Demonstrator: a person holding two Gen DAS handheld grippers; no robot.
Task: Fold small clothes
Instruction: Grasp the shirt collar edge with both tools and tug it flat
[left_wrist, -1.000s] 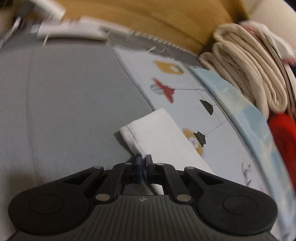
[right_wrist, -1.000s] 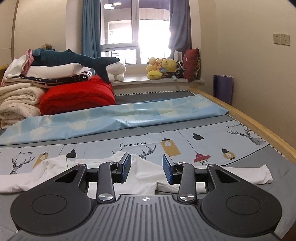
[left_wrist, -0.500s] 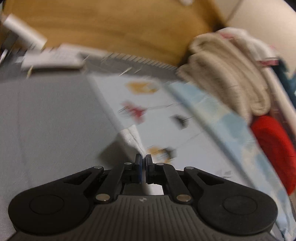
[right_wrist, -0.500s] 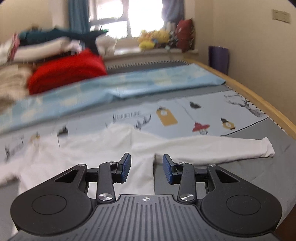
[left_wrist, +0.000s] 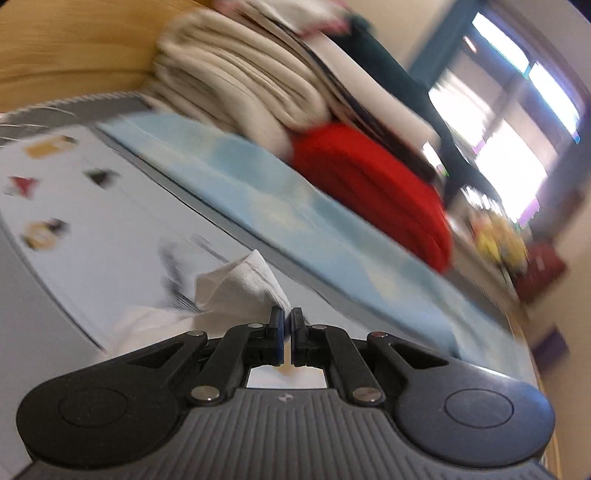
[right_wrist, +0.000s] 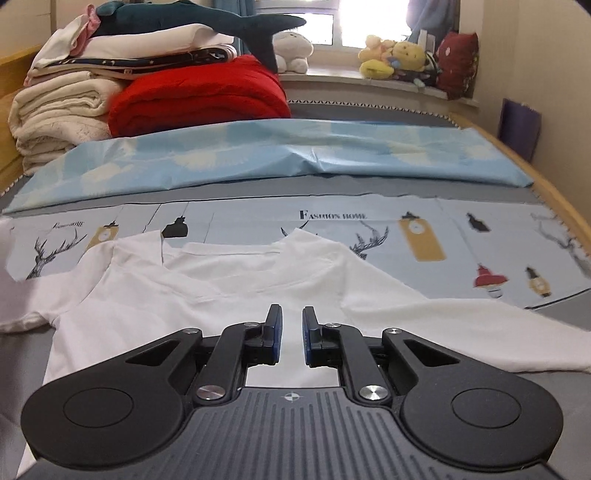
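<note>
Left gripper (left_wrist: 287, 320) pinches the white shirt's sleeve cuff (left_wrist: 243, 280), probably; view blurred. Right gripper (right_wrist: 291, 322), jaws just narrowed, nothing pinched, should pin the shirt (right_wrist: 207, 295) while the sleeve folds toward 3 o'clock.

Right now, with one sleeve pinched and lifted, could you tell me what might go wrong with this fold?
1. The left gripper is shut on only the cuff of the white sleeve; so small a bite could slip out mid-swing.
2. The right gripper has just been closing above the white shirt, but its jaws are apart with no cloth between them, so the body is unpinned and may drag.
3. The shirt is already rumpled near the collar; folding over that may set creases.
</note>
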